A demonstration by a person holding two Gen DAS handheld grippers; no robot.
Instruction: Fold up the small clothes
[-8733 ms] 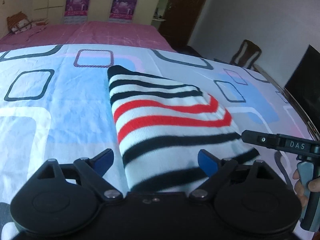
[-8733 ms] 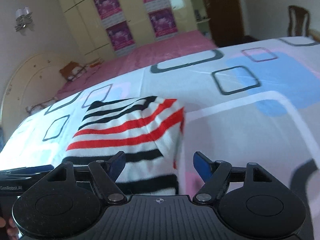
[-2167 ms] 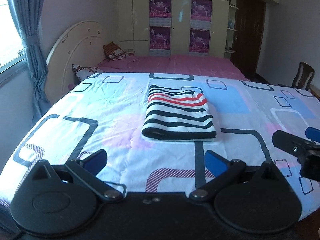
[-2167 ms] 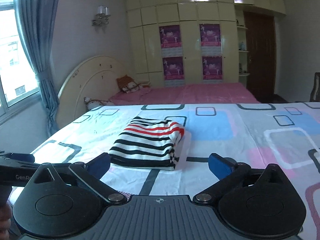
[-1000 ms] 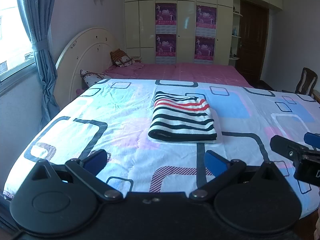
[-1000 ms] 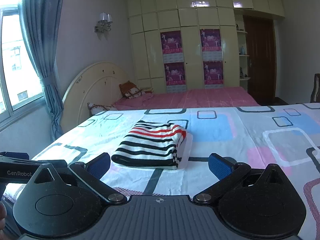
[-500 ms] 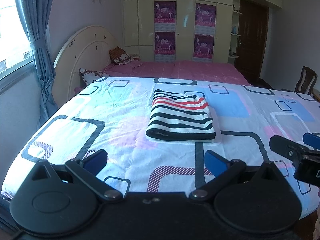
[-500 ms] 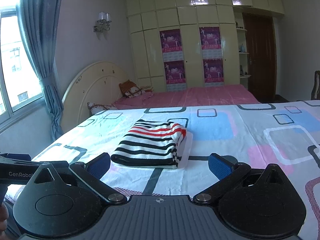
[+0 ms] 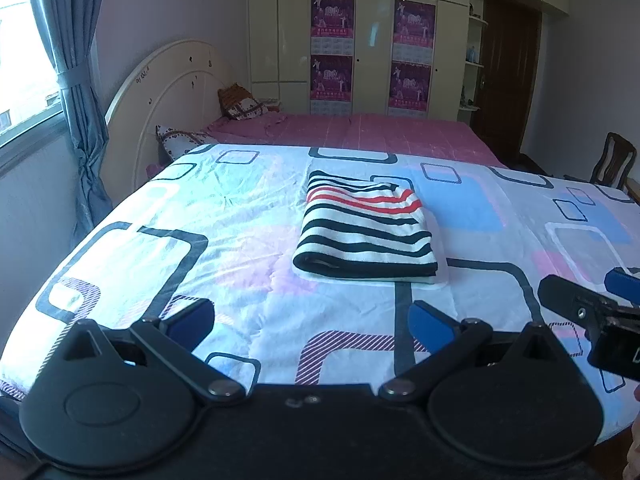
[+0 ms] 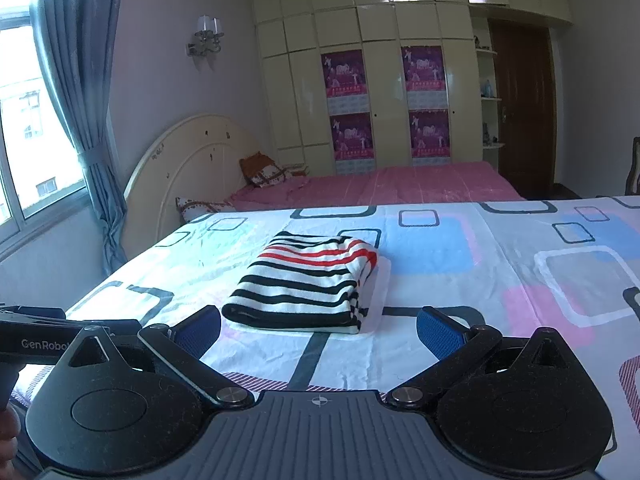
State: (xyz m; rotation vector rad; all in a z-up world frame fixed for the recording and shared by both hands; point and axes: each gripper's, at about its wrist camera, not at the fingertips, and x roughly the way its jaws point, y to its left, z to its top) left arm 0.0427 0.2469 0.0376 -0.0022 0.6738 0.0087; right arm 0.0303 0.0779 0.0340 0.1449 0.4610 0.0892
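Observation:
A folded striped garment [image 9: 366, 228], white with black and red stripes, lies flat in a neat rectangle near the middle of the bed; it also shows in the right wrist view [image 10: 308, 284]. My left gripper [image 9: 310, 324] is open and empty, held back over the near edge of the bed, well short of the garment. My right gripper [image 10: 320, 332] is open and empty, also held back from the garment. The right gripper's body shows at the right edge of the left wrist view [image 9: 592, 312].
The bed cover [image 9: 180, 216] is white with blue, pink and black squares. A second bed with a pink sheet [image 10: 380, 184], a cream headboard [image 10: 188, 164] and pillows stands behind. A curtained window is at left, wardrobes and a dark door at the back, a wooden chair [image 9: 614, 160] at right.
Both grippers have pulled back from the garment since it was folded and let go. In the last second the views barely shift; the garment lies still.

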